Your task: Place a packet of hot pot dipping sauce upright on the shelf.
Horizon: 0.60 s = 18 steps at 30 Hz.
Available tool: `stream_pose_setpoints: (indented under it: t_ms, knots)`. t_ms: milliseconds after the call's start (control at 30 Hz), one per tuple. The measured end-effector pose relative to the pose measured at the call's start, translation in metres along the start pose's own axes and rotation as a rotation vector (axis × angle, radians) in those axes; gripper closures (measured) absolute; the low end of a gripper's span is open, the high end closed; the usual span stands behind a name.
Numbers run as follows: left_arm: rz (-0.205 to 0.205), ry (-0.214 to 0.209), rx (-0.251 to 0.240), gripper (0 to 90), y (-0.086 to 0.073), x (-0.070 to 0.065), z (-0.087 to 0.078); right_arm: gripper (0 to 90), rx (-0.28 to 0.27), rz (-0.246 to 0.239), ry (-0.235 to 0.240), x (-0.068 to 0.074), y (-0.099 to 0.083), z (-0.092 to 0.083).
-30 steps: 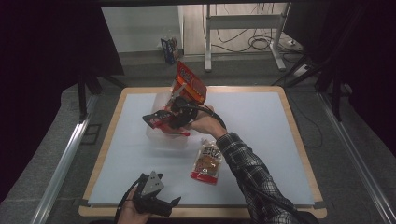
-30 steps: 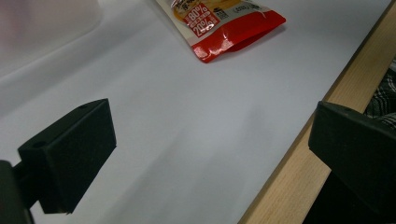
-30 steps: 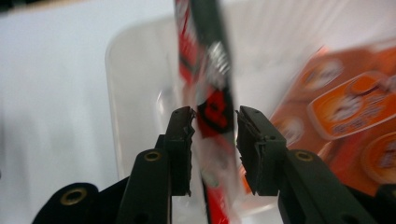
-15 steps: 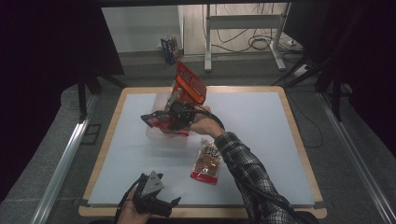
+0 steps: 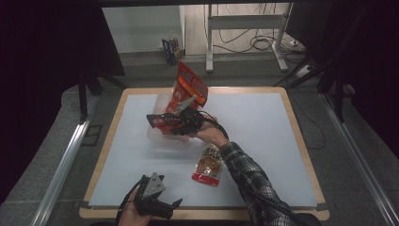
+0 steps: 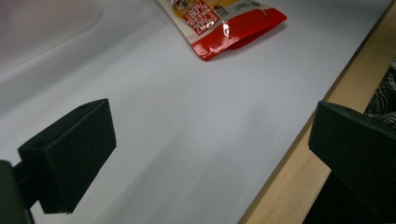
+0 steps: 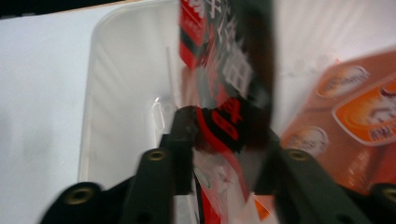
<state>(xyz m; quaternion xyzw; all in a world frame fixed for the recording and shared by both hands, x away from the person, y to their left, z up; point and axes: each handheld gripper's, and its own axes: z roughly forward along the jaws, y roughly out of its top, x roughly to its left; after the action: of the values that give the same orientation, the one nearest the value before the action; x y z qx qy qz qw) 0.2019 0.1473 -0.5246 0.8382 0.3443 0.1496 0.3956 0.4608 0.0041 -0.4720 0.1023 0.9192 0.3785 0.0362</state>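
Observation:
My right gripper (image 5: 161, 121) hovers over a clear plastic bin (image 5: 157, 141) at the table's middle left. A red and black packet (image 7: 224, 84) stands between its jaws and touches both pads; the jaws have just been opening wider around it. In the right gripper view the gripper (image 7: 226, 135) points down into the bin (image 7: 121, 93). A larger orange-red bag (image 5: 190, 84) leans upright at the bin's far end, and also lies to the right of the jaws (image 7: 355, 121). My left gripper (image 5: 174, 207) rests open at the near table edge, nothing between its jaws (image 6: 210, 154).
A red and yellow pouch (image 5: 208, 165) lies flat on the white table top (image 5: 263, 127) near the person's checked sleeve; its bottom end (image 6: 224, 23) lies ahead of the left jaws. The wooden table rim (image 6: 289, 177) runs under the left gripper's right jaw.
My right gripper has sunk a little toward the bin with the packet between its jaws. The left gripper has stayed put.

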Motion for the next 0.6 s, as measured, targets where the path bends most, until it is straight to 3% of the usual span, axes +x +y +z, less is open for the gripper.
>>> stream_pose_setpoints:
  t_ms: [200, 333, 600]
  knots:
    - [0.0, 0.002, 0.002, 0.9, 0.0, 0.0, 0.0, 33.2, -0.009, 0.008, -0.035, 0.001, -0.002, -0.009]
    - [0.002, 0.005, 0.002, 1.0, 0.0, 0.0, 0.0, 22.5, -0.009, 0.028, -0.061, 0.003, -0.005, -0.015]
    - [-0.001, 0.008, 0.011, 1.2, 0.001, -0.001, 0.002, 10.8, -0.01, 0.049, -0.077, 0.009, -0.021, -0.034]
